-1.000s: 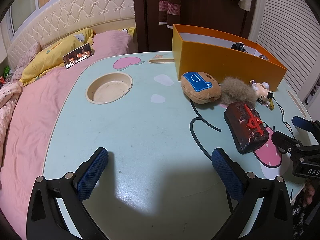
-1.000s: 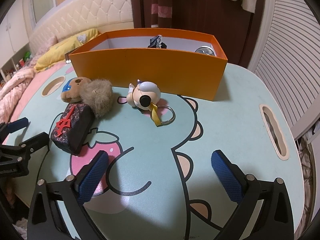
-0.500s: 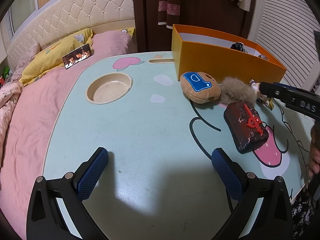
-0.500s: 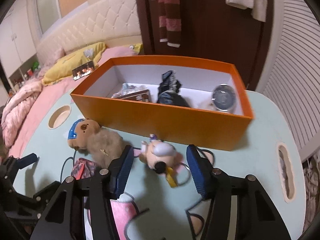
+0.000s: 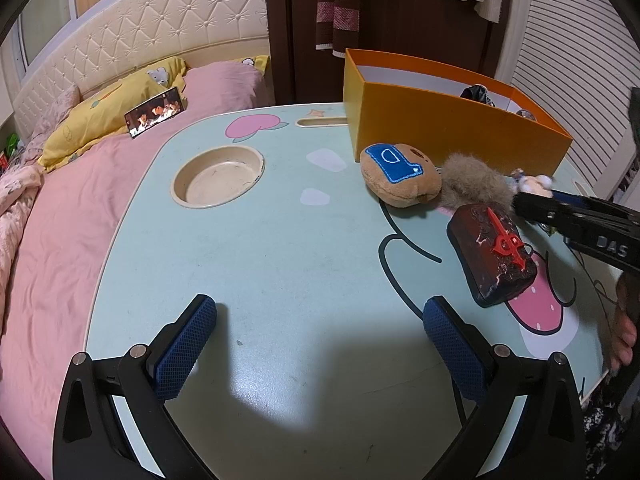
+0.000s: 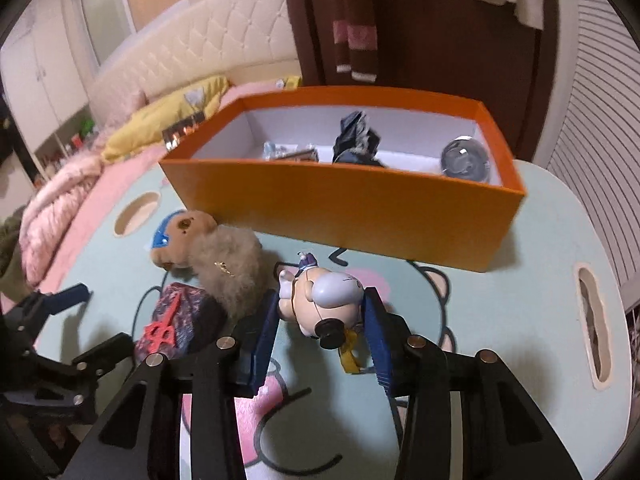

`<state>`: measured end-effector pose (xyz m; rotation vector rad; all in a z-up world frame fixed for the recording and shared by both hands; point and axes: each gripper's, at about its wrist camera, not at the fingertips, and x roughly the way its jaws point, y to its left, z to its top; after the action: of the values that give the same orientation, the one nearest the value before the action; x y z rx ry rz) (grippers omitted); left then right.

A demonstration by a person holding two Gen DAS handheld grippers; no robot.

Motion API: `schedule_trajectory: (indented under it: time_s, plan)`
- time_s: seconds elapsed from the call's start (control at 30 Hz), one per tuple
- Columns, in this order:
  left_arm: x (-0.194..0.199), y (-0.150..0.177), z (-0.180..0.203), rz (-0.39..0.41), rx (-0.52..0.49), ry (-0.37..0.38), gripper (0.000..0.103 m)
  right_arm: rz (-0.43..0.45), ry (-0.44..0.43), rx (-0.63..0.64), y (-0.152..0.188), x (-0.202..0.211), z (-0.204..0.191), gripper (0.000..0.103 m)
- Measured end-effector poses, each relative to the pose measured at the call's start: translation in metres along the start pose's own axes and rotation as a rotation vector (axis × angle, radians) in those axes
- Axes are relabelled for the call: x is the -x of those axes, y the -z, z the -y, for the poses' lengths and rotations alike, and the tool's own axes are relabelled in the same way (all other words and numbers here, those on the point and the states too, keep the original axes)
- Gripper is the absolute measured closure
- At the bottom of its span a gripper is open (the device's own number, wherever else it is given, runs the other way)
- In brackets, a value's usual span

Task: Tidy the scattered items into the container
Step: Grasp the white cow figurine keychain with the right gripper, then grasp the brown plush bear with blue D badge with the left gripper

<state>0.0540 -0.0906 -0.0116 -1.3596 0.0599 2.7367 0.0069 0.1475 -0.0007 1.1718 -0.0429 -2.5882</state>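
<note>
Blue mesh pads on the right gripper sit either side of the small figure keychain, jaws narrowed around its body. Contact looks made or nearly so; can't confirm a firm clamp, and can't tell if it's off the table yet.

Figure: hard plastic by the look, light, smooth rounded head, so likely slippery. Take it across the torso, not the head. Yellow strap and ring dangle below and could snag on the box rim.

Left gripper is parked wide open over the bare near edge of the table, holding nothing.

Next out, left of the figure:
- dark pouch with red emblem, soft-sided, flat on the table. Grip across its short width.
- grey-brown fur puff, touching the pouch's far end. Very light and squashy, so close well in or the pads only catch fluff.
- tan plush head with blue patch, touching the puff on its left. Soft and light, will take a pinch anywhere.

Far edge: orange box, open top, long side facing the grippers. Already holds a dark crumpled item, a round clear thing at its right end, and a small packet at the left.

Round recess on the far-left of the table holds nothing.
</note>
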Motion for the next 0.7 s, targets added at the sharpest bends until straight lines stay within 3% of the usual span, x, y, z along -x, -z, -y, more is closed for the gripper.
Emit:
schedule_trajectory:
  time_s: [0.17, 0.23, 0.3, 0.47, 0.6, 0.7]
  plan:
    - [0.000, -0.006, 0.000, -0.028, 0.031, -0.014, 0.000, 0.084, -0.008, -0.012, 0.002, 0.021, 0.004, 0.063]
    - [0.003, -0.013, 0.001, -0.032, 0.054, 0.035, 0.000, 0.098, -0.008, -0.018, 0.002, 0.025, 0.007, 0.063]
    - [0.008, -0.024, 0.000, -0.006, 0.079, 0.068, 0.000, 0.103, -0.014, -0.028, 0.002, 0.027, 0.010, 0.063]
    - [0.003, -0.063, 0.006, 0.050, 0.051, 0.041, 0.001, 0.103, -0.023, -0.039, 0.003, 0.028, 0.013, 0.063]
    - [-0.018, -0.083, 0.010, 0.003, 0.068, 0.148, 0.017, 0.092, -0.031, -0.059, 0.006, 0.026, 0.019, 0.062]
    - [-0.039, -0.090, 0.018, -0.035, 0.050, 0.147, 0.023, 0.086, -0.034, -0.074, 0.008, 0.025, 0.023, 0.062]
